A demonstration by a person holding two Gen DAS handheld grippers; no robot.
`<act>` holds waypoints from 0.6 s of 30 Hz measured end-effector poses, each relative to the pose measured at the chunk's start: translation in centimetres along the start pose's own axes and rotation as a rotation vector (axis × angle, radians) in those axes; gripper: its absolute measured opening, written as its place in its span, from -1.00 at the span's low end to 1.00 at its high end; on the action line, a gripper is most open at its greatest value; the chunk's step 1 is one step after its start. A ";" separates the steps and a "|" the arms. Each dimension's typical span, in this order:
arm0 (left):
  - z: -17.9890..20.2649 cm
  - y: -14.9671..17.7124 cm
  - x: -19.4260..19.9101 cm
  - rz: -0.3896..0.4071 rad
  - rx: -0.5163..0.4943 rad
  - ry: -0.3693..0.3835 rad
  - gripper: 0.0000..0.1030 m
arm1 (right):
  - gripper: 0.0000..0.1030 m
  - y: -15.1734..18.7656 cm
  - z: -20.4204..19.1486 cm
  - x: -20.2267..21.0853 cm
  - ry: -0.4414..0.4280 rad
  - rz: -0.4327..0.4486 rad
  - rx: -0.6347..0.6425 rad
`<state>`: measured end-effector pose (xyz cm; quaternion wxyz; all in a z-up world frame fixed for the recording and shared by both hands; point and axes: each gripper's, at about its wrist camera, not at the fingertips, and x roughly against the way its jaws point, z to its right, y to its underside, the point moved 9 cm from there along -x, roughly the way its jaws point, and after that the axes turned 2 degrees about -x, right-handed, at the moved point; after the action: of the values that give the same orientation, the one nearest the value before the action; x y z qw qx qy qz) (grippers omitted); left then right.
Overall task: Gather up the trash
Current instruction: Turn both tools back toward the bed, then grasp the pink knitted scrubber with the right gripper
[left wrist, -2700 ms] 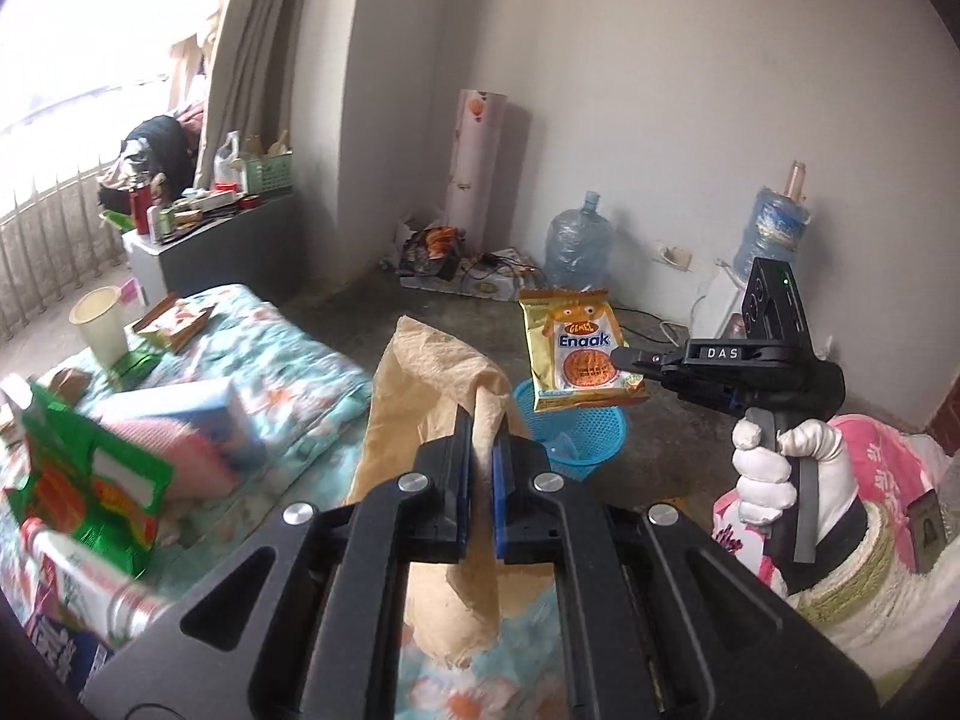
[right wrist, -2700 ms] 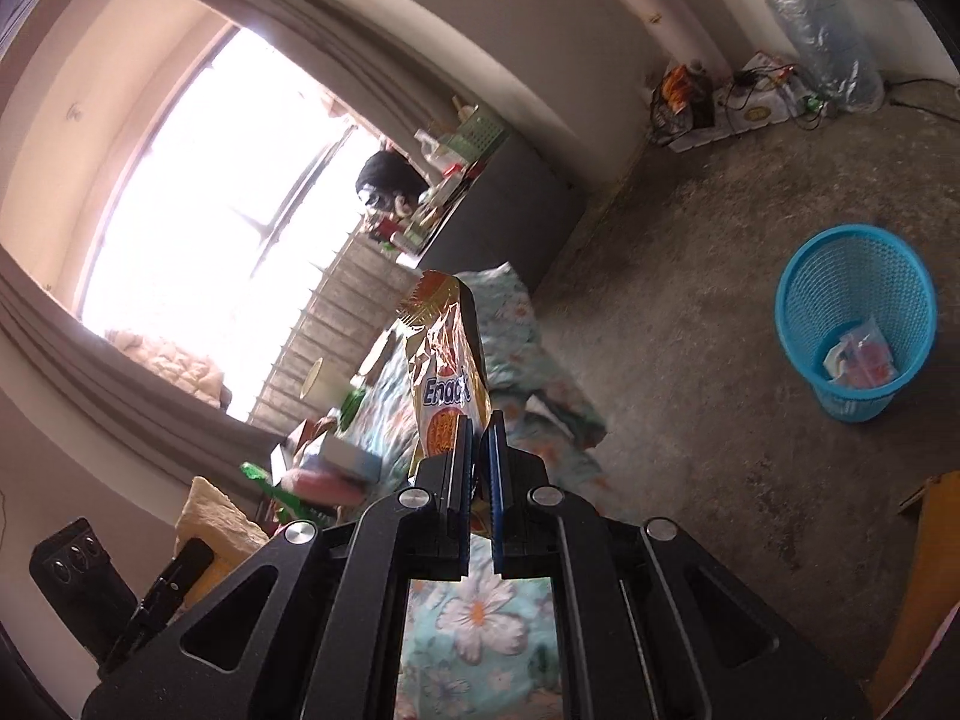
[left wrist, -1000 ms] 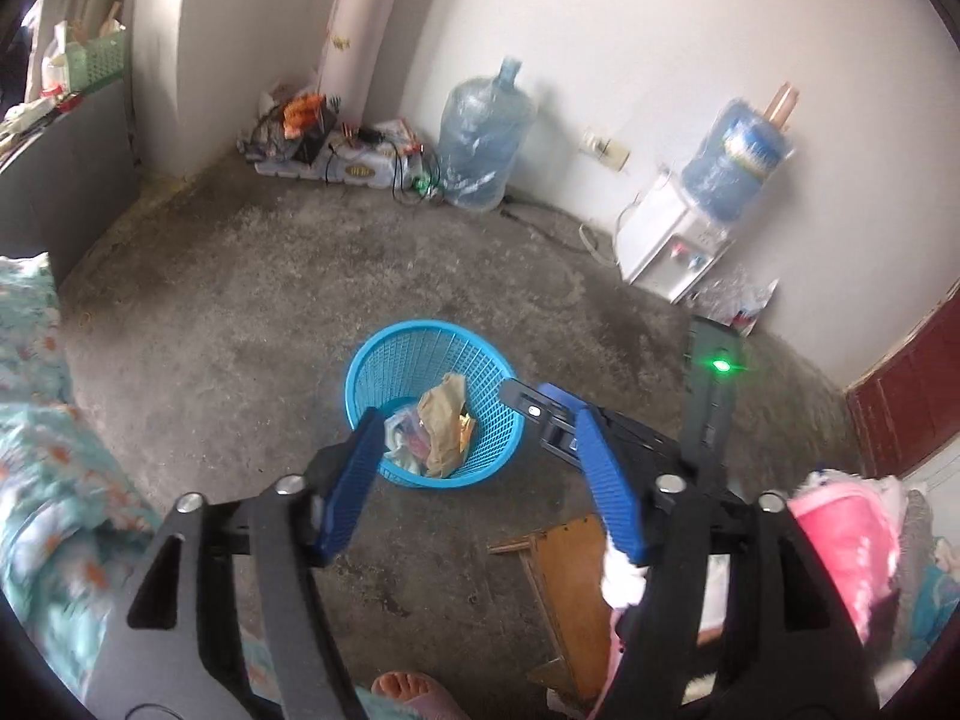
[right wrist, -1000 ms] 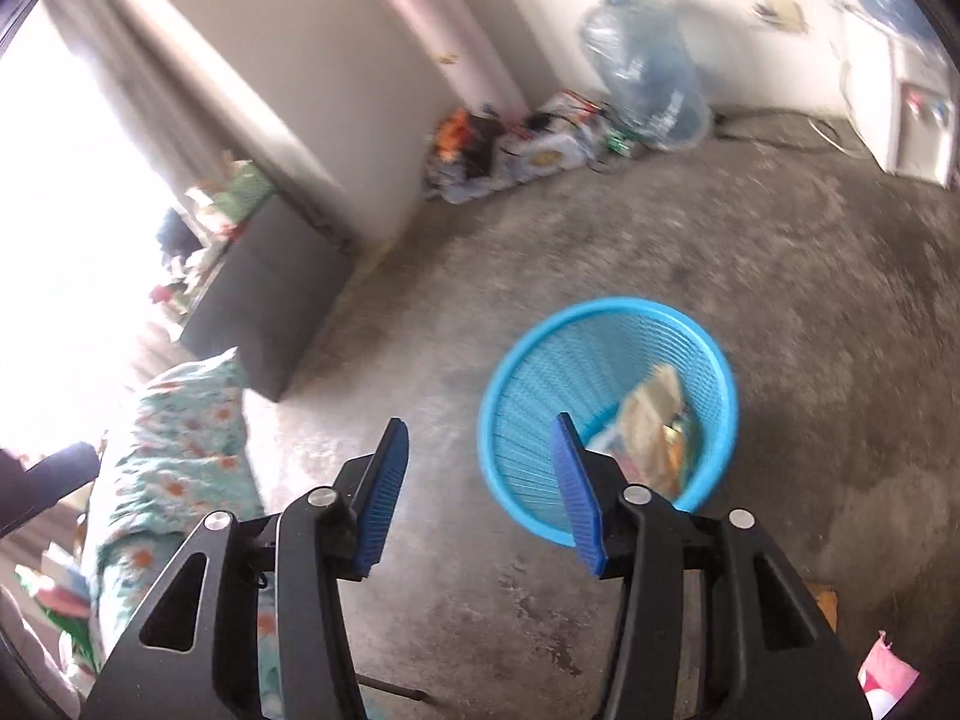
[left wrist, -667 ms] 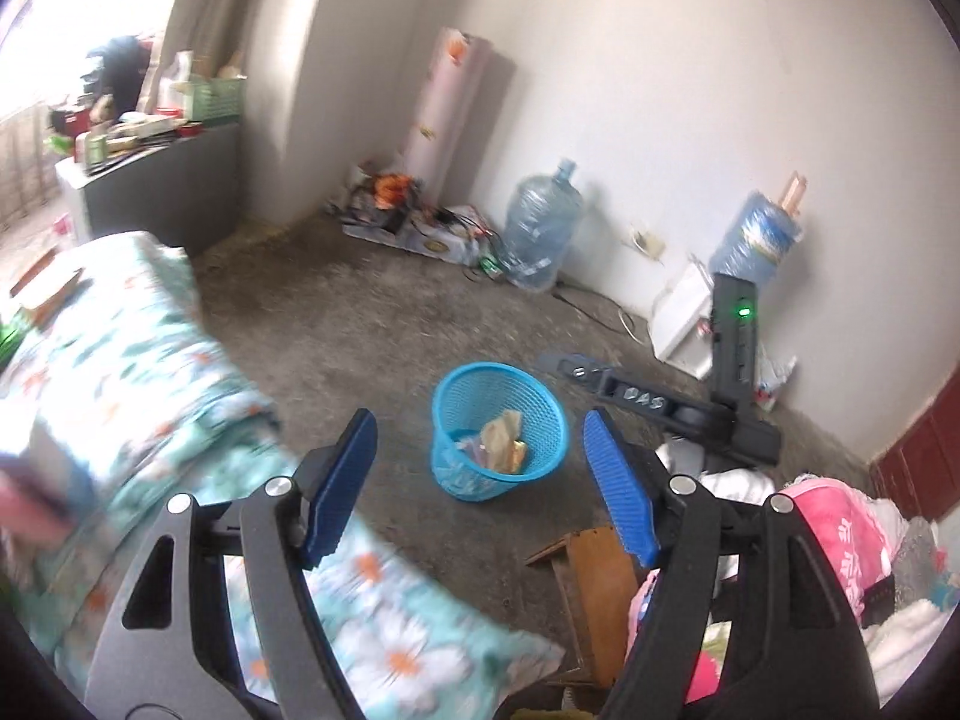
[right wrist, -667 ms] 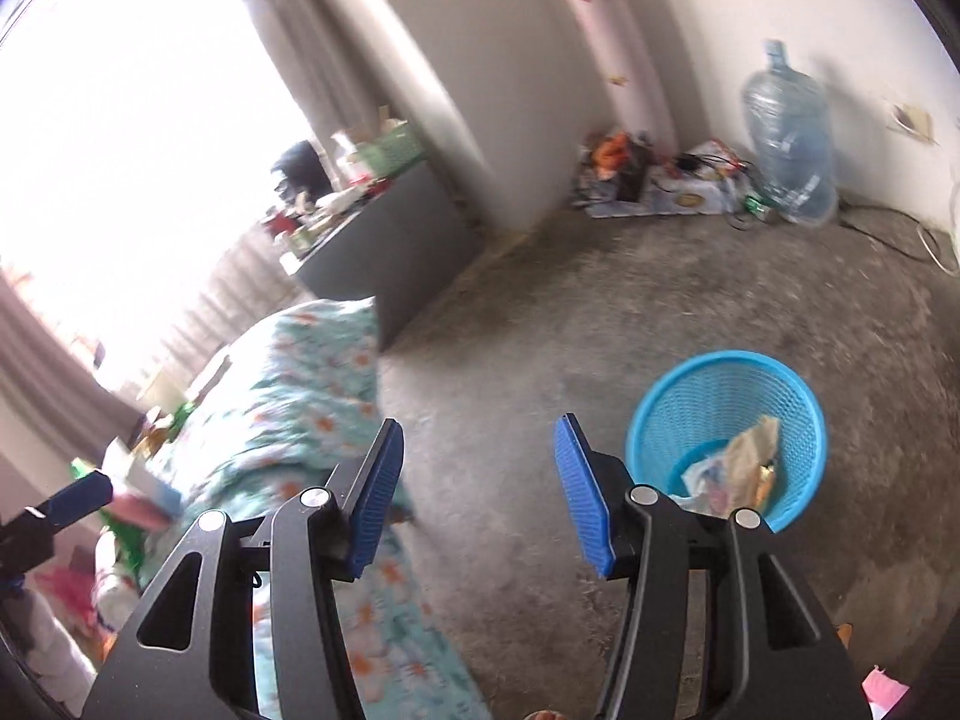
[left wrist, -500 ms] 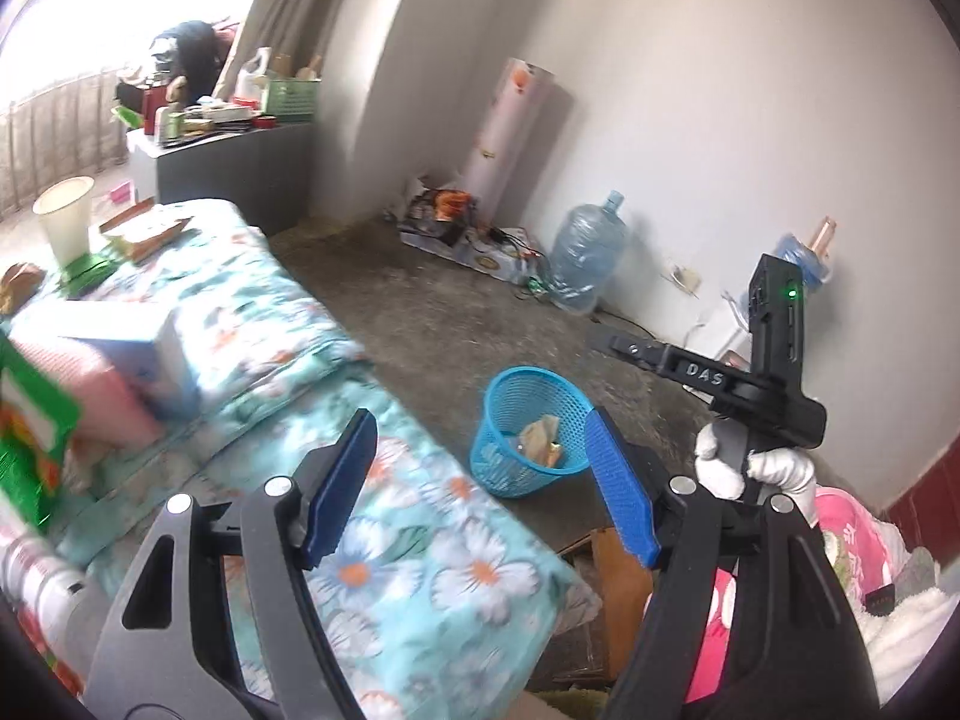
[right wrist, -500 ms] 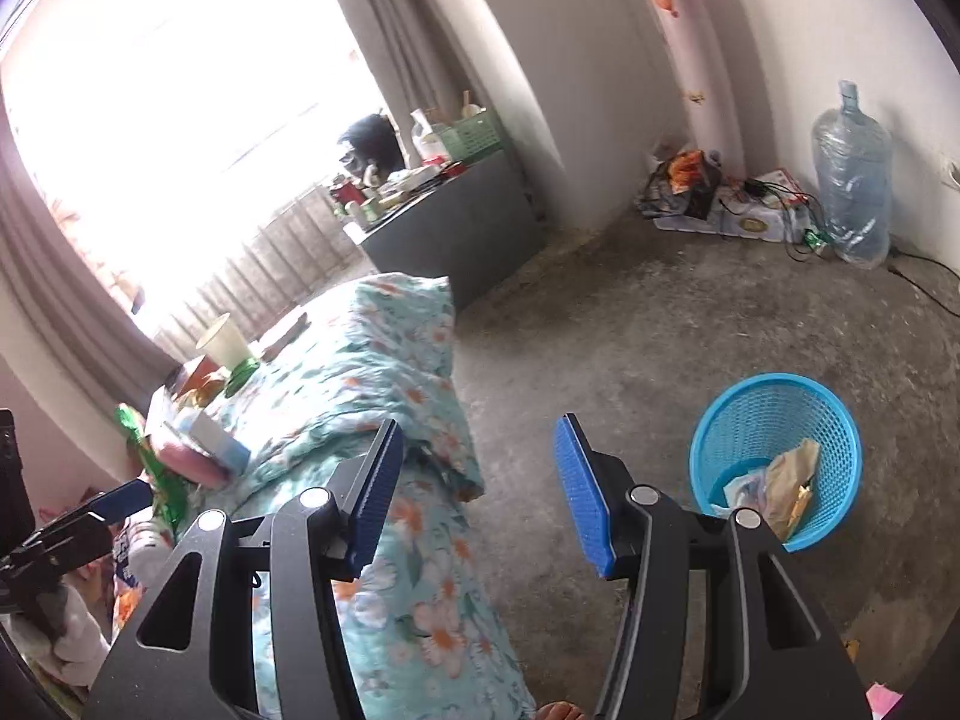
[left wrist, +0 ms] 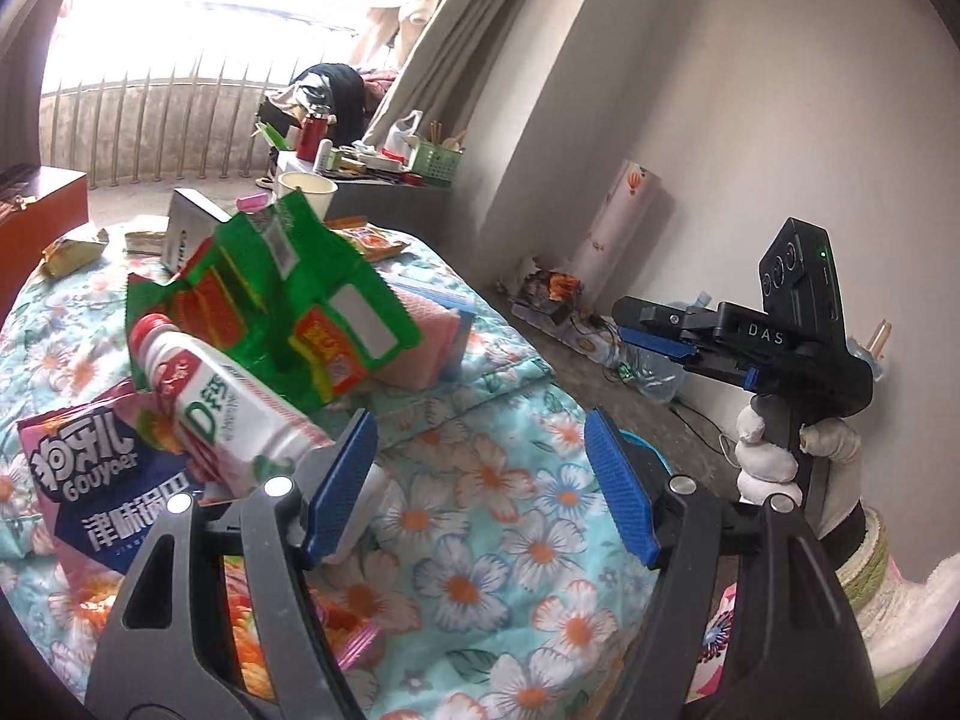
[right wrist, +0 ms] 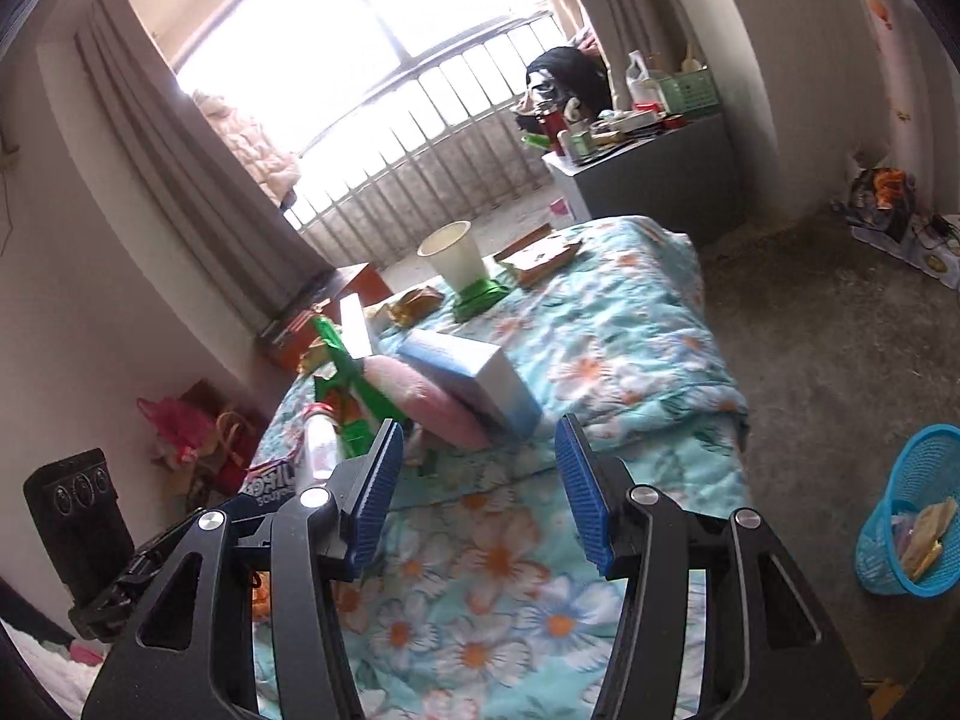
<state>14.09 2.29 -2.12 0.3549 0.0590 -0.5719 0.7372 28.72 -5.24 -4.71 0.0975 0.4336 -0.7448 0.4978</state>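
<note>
My left gripper [left wrist: 480,486] is open and empty above the floral quilt [left wrist: 480,570]. Just left of its left finger lies a white bottle with a red cap [left wrist: 222,414], under a green wrapper [left wrist: 282,294] and beside a pink and blue snack bag [left wrist: 90,492]. My right gripper [right wrist: 480,486] is also open and empty over the quilt [right wrist: 600,360], with the bottle [right wrist: 321,444] and green wrapper [right wrist: 348,384] to its left. The blue basket [right wrist: 918,516] stands on the floor at right and holds wrappers. A gloved hand [left wrist: 774,450] holds the right gripper [left wrist: 660,330].
On the bed lie a pink pack [right wrist: 426,396], a blue and white box [right wrist: 474,378], a paper cup [right wrist: 453,255] and more wrappers [right wrist: 540,255]. A cluttered grey cabinet [right wrist: 654,174] stands by the window. Bare concrete floor [right wrist: 840,330] separates the bed from the basket.
Both views have swung from the blue basket on the floor up to the littered bed. The wrappers held earlier now lie in the basket, and both grippers stay open and empty.
</note>
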 end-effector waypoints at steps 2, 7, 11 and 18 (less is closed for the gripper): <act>-1.3 0.0 0.6 0.016 0.031 -0.009 0.31 | 0.01 -0.2 -1.7 -1.4 -0.019 -0.023 0.011; -3.6 0.4 1.8 0.042 0.073 -0.011 0.30 | -0.17 -1.4 -5.0 -4.7 -0.042 -0.046 0.052; -5.1 0.5 2.6 0.064 0.108 -0.006 0.16 | -0.40 -2.2 -5.3 -7.0 -0.005 -0.054 0.058; -5.5 0.7 2.4 0.076 0.109 0.050 -0.05 | -0.47 -2.5 -4.1 -9.6 0.130 -0.066 0.124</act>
<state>13.66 8.21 -3.34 0.3372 0.0381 -0.5236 0.7815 35.25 3.10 -6.59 0.1349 0.4301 -0.6898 0.5666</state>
